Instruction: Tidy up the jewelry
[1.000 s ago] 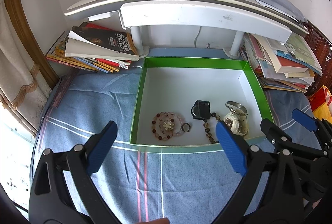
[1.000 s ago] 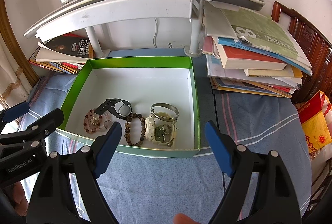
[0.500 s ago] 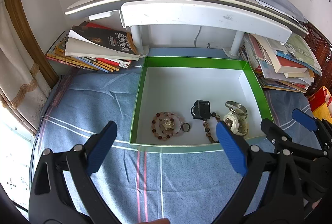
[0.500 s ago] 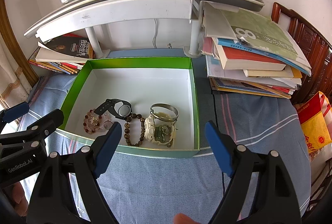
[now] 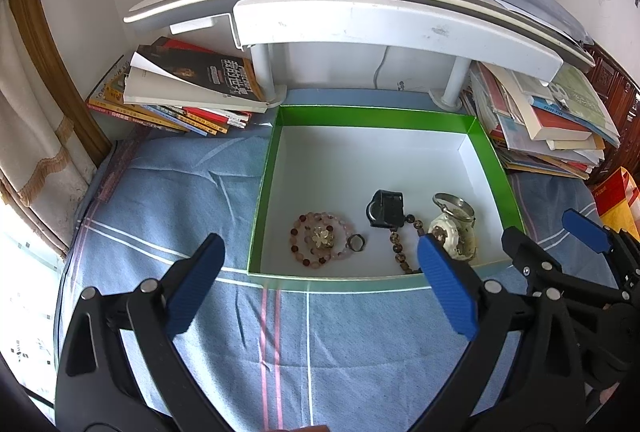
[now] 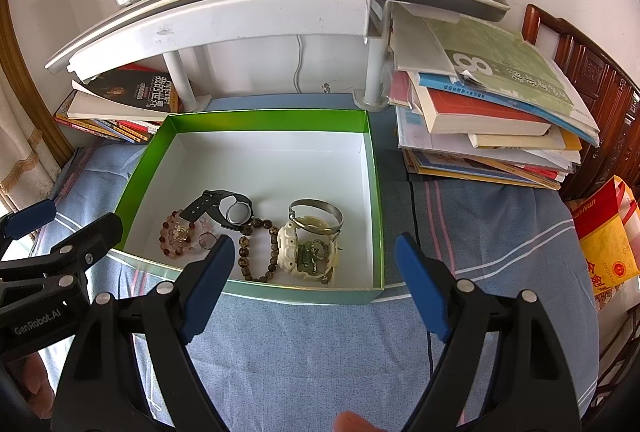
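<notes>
Box: a light card tray with green walls, sitting on the blue cloth; all the jewelry is lying along its near side.
White watch: stiff and bulky; probably best gripped across the case.
Metal bangle: rigid and likely slippery, leaning on the white watch.
Black watch: its flexible strap is offering a hold.
Brown bead string: limp; likely sagging if pinched.
Pink bead bracelet: light and yielding.
Ring: smallest, hardest to pinch.
Left gripper: jaws standing wide apart, holding nothing.
Right gripper: jaws gaping equally, gripping nothing.
</notes>
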A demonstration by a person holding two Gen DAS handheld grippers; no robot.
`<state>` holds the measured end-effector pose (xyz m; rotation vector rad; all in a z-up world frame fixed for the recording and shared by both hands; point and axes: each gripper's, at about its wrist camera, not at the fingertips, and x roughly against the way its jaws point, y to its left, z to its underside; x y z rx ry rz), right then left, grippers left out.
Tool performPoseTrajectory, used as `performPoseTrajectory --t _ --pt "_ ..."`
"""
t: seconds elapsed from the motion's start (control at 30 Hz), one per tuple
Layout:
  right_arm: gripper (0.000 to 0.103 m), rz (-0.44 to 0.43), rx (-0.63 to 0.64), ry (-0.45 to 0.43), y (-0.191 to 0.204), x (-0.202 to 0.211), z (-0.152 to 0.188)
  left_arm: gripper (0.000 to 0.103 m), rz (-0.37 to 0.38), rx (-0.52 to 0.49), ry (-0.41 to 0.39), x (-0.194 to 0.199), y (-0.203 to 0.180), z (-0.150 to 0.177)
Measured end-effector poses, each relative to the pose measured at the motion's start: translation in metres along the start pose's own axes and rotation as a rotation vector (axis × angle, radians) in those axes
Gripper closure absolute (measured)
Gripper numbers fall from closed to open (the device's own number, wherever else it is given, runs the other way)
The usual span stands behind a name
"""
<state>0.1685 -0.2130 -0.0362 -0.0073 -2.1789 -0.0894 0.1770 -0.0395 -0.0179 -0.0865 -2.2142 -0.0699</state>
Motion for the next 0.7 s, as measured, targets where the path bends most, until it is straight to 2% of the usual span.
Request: performPoseTrajectory --t 0.7 --pt "0.022 -0.002 0.002 0.003 -0.0046 -0.0013 0.0008 0.007 -0.003 -0.004 0.009 -0.0011 0.0011 -0.0014"
